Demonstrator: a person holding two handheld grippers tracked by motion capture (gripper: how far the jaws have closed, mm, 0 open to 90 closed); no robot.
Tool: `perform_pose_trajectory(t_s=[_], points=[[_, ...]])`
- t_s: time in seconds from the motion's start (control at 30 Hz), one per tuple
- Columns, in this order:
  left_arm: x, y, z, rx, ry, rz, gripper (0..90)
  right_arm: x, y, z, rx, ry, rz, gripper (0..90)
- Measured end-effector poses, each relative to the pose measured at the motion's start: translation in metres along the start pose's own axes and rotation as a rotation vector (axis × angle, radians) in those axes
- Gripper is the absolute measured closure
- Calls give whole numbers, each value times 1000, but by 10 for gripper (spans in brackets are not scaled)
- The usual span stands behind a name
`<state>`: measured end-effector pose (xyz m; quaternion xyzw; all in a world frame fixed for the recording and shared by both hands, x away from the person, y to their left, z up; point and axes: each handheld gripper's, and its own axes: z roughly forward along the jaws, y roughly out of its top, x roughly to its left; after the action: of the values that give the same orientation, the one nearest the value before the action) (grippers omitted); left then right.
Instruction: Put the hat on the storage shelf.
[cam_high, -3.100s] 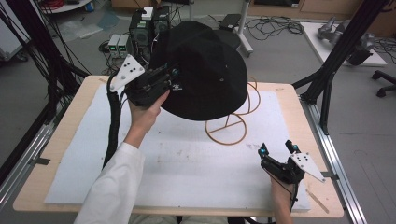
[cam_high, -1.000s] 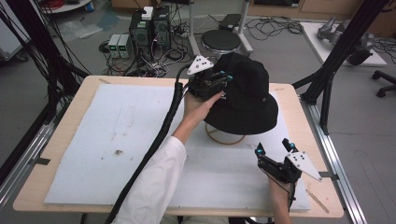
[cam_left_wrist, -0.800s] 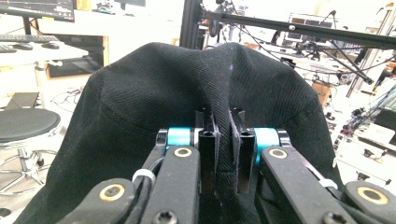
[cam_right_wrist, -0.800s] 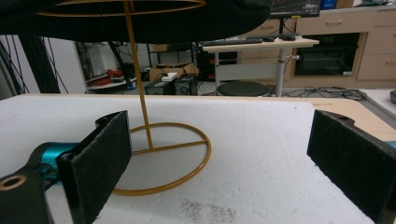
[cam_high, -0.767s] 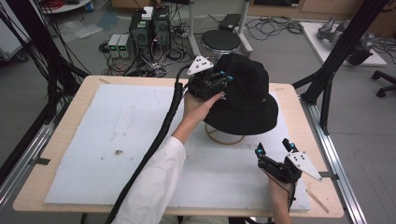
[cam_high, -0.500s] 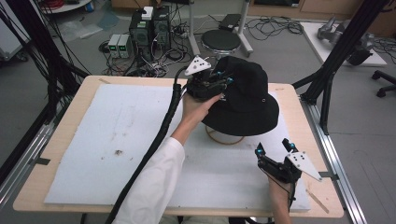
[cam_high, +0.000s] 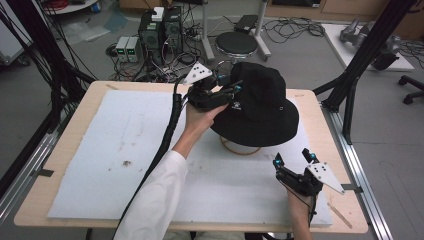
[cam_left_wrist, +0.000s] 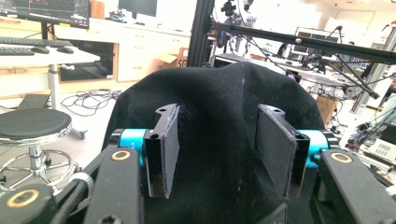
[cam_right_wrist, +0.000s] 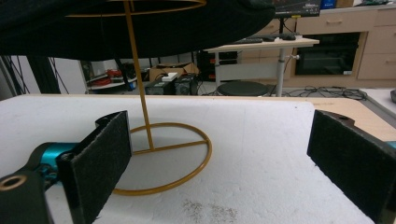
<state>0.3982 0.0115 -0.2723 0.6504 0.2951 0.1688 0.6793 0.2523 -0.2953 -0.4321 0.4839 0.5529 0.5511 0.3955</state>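
A black bucket hat (cam_high: 262, 107) sits on a gold wire stand (cam_high: 240, 149) at the back right of the white mat. My left gripper (cam_high: 227, 85) is at the hat's crown on its left side. In the left gripper view the jaws (cam_left_wrist: 217, 140) stand well apart, with the crown fabric (cam_left_wrist: 219, 107) bulging between them. My right gripper (cam_high: 292, 159) rests open near the table's front right, a little in front of the stand. In the right gripper view its jaws (cam_right_wrist: 217, 158) frame the stand's base ring (cam_right_wrist: 161, 154) and stem, with the hat's brim (cam_right_wrist: 140, 28) overhead.
A white foam mat (cam_high: 100, 150) covers most of the wooden table (cam_high: 35, 200). Black frame posts (cam_high: 350, 95) rise at the table's right edge. A round stool (cam_high: 238, 44) and electronics boxes (cam_high: 160, 30) stand on the floor behind the table.
My left gripper carried the hat from the table's middle to the right and set it over the wire stand; in the last second it barely moved. The right gripper stayed put.
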Motion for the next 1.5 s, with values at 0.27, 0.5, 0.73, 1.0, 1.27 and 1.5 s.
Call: perform_pose_trajectory(t_s=[0.27, 0.5, 0.73, 1.0, 1.27, 1.5], points=[[5, -1, -17, -23, 17, 16, 454, 0, 0, 0, 0, 1, -6, 58], [10, 2, -37, -42, 58, 40, 443, 0, 0, 1, 0, 0, -7, 58], [18, 1, -61, -23, 136, 92, 423, 1, -1, 1, 2, -1, -7, 57], [23, -5, -88, -10, 187, 81, 379, 2, -1, 1, 1, -5, 4, 57], [32, -13, -114, -7, 253, 91, 352, 3, -1, 0, -3, -9, 12, 57], [40, -20, -134, -12, 321, 102, 303, 4, -1, 0, -4, -10, 8, 58]])
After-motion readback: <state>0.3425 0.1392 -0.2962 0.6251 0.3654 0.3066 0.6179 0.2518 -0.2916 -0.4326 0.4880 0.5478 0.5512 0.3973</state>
